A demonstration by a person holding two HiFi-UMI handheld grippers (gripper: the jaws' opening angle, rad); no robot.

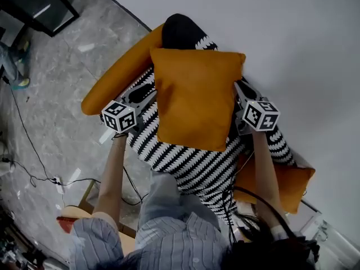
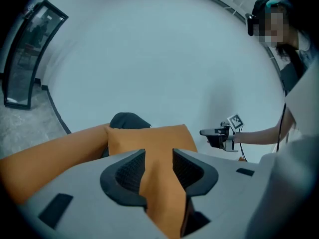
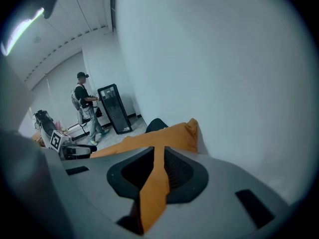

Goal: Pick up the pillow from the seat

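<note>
**Orange pillow held over striped seat**

I have the orange pillow (image 1: pixel 194 97) up between both tools, hanging above the black-and-white striped seat (image 1: pixel 191 165), close to the pale wall (image 1: pixel 292 44). My left gripper (image 2: pixel 158 164) has its jaws partly apart, with a thick fold of one pillow edge filling the gap and touching both pads. My right gripper (image 3: pixel 158 168) is pinched nearly closed on a thin fold of the opposite edge.

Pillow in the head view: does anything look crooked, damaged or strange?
Nothing looks damaged. The orange pillow is slightly askew over the striped seat, with the left gripper and right gripper pinching its side edges.
</note>
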